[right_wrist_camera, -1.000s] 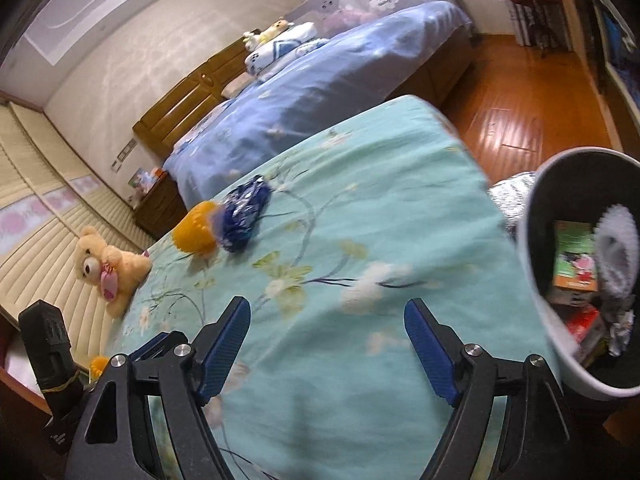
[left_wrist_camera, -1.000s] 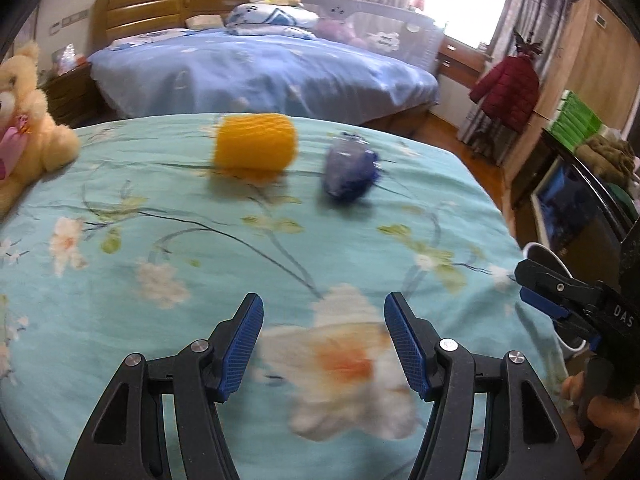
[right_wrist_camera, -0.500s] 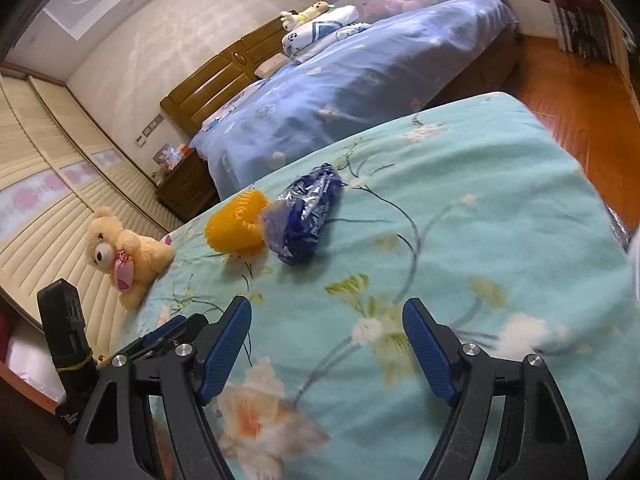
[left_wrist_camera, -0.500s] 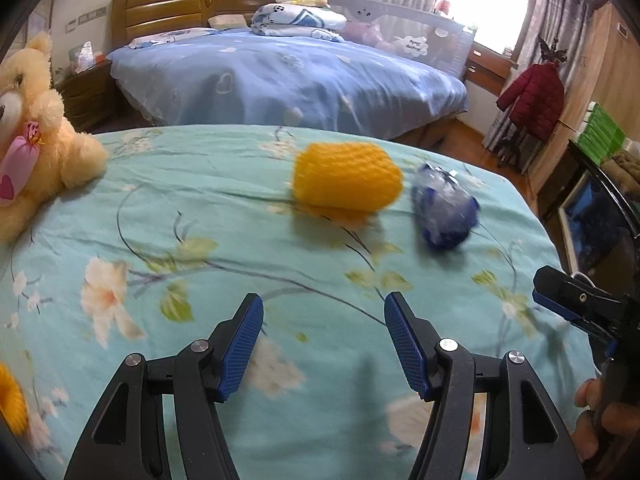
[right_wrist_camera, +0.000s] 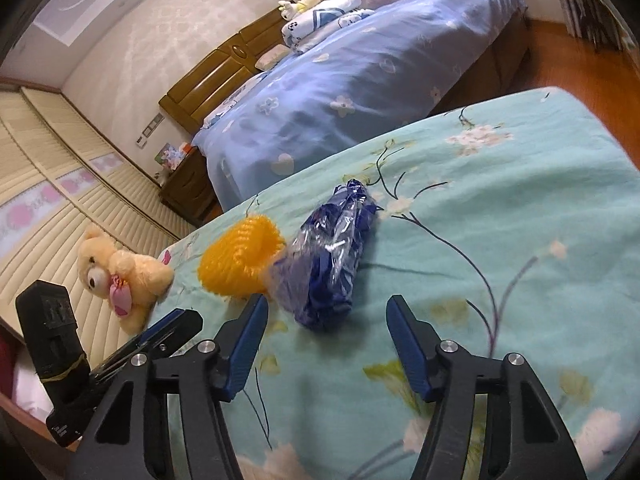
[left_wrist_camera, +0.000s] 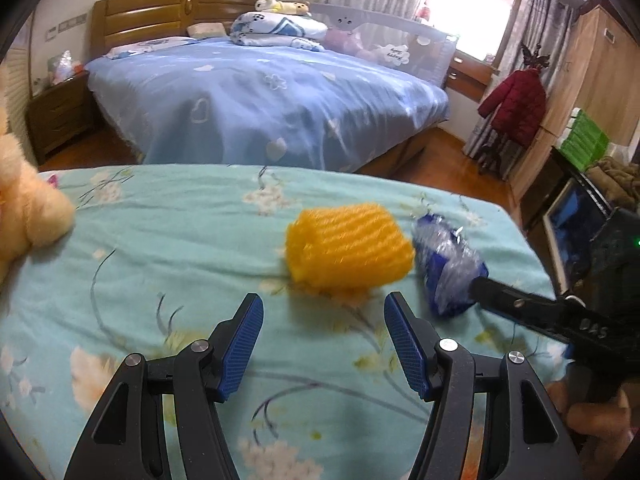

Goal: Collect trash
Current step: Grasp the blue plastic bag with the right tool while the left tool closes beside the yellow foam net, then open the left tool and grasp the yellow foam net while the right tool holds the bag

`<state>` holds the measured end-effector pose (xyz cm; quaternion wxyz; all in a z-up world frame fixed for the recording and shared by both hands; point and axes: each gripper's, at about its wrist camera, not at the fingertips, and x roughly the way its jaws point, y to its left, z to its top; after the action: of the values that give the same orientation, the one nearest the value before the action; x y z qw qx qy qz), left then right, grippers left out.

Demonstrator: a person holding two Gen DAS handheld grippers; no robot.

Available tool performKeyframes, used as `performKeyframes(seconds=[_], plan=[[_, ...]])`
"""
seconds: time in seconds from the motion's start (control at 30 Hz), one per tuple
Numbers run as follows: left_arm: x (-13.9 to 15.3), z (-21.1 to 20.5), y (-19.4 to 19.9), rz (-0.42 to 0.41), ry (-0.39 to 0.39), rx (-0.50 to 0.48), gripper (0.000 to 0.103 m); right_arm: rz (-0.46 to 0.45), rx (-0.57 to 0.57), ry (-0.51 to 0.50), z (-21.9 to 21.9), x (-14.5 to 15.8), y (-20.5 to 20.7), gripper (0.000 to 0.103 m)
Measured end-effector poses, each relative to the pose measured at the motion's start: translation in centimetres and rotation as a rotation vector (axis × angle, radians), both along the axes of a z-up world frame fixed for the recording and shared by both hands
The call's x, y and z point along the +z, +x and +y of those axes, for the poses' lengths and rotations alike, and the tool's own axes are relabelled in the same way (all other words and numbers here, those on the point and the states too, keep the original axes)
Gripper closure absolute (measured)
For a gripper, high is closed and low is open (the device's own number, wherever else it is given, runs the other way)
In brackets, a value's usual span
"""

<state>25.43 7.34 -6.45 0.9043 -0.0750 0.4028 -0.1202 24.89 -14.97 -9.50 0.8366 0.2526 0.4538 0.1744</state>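
Observation:
A yellow foam net sleeve [left_wrist_camera: 349, 245] lies on the teal flowered bedspread [left_wrist_camera: 160, 248], just ahead of my open, empty left gripper [left_wrist_camera: 323, 342]. It also shows in the right wrist view [right_wrist_camera: 240, 258]. A crumpled blue and clear plastic wrapper [left_wrist_camera: 448, 268] lies right beside it. In the right wrist view the wrapper [right_wrist_camera: 330, 256] sits just ahead of my open, empty right gripper [right_wrist_camera: 326, 342]. The right gripper's finger [left_wrist_camera: 532, 312] reaches in from the right next to the wrapper.
A cream teddy bear [right_wrist_camera: 116, 272] sits at the left of the bedspread, also in the left wrist view [left_wrist_camera: 28, 208]. A blue-covered bed [left_wrist_camera: 256, 100] stands beyond. A red coat [left_wrist_camera: 516, 104] hangs at the right. Wooden floor [right_wrist_camera: 568, 56] lies past the bedspread's edge.
Both grippers have moved forward toward the yellow sleeve and the wrapper, which now lie close ahead. The bin at the right has left the right wrist view. Both grippers stayed open.

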Motion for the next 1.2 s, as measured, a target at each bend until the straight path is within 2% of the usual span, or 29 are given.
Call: performKeyframes(seconds=[0.03,0.07,0.1,0.13,0.17,0.27,0.33,0.43,0.53,0.7,0.8,0.87,0.9,0.93,0.97,1.0,1.03,1.1,1.17,1.2], plan=[[-0.1,0.0,0.4,-0.001,-0.004,-0.004,0.041,0.008,-0.001,0.003,0.0,-0.2,0.3,0.047],[-0.2,0.0,0.9,-0.001,-0.009,-0.011,0.041,0.016,-0.001,0.006,0.1,-0.5,0.5,0.057],[-0.3,0.0,1.3,0.000,-0.011,-0.015,0.042,0.026,0.001,0.007,0.0,-0.7,0.7,0.072],[-0.5,-0.1,1.8,0.001,-0.010,-0.019,0.042,0.036,0.005,0.006,0.0,-0.9,0.8,0.081],[-0.7,-0.2,2.1,0.003,-0.011,-0.022,0.042,0.046,0.006,0.008,-0.1,-1.2,0.8,0.083],[-1.6,-0.6,3.2,0.017,-0.027,-0.051,0.056,0.045,-0.005,0.021,-0.7,-1.1,0.3,0.085],[-2.3,-1.0,4.1,0.042,-0.033,-0.076,0.084,0.042,-0.011,0.019,-1.1,-0.8,0.0,0.087],[-2.8,-1.6,4.7,0.056,-0.029,-0.096,0.099,0.037,-0.022,0.018,-1.7,-0.4,-0.9,0.089],[-2.7,-1.7,4.7,0.049,-0.031,-0.100,0.103,0.018,-0.027,0.005,-2.2,0.2,-1.7,0.090],[-2.3,-1.7,3.0,0.026,-0.048,-0.091,0.103,-0.020,-0.016,-0.015,-2.7,1.5,-3.8,0.090],[-2.2,-1.5,2.0,0.010,-0.028,-0.067,0.103,-0.045,-0.006,-0.092,-2.7,1.8,-4.8,0.090],[-2.3,-1.2,1.9,0.024,-0.029,-0.052,0.099,-0.050,-0.004,-0.123,-2.8,1.7,-5.1,0.090],[-2.3,-1.1,2.0,0.034,-0.036,-0.049,0.090,-0.047,-0.005,-0.136,-3.0,1.5,-5.2,0.090],[-2.4,-0.9,2.2,0.045,-0.043,-0.037,0.074,-0.045,-0.002,-0.156,-3.1,1.4,-5.3,0.089],[-2.3,-0.9,2.5,0.042,-0.044,-0.023,0.064,-0.042,0.001,-0.179,-3.2,1.2,-5.4,0.084],[-2.1,-1.0,2.4,0.036,-0.039,-0.017,0.047,-0.037,-0.006,-0.190,-3.4,1.1,-5.6,0.082],[-1.8,-1.2,2.5,0.024,-0.030,-0.007,0.039,-0.027,-0.012,-0.182,-3.7,0.9,-5.7,0.078],[-1.6,-1.7,3.2,0.021,-0.021,-0.002,0.032,-0.021,-0.026,-0.136,-4.4,1.0,-5.7,0.050],[-1.5,-2.4,4.1,0.016,-0.014,-0.005,0.029,-0.045,-0.045,-0.130,-4.6,1.4,-6.0,0.043],[-1.5,-2.7,4.4,0.015,-0.003,-0.005,0.024,-0.053,-0.049,-0.129,-4.6,1.7,-6.0,0.042]])
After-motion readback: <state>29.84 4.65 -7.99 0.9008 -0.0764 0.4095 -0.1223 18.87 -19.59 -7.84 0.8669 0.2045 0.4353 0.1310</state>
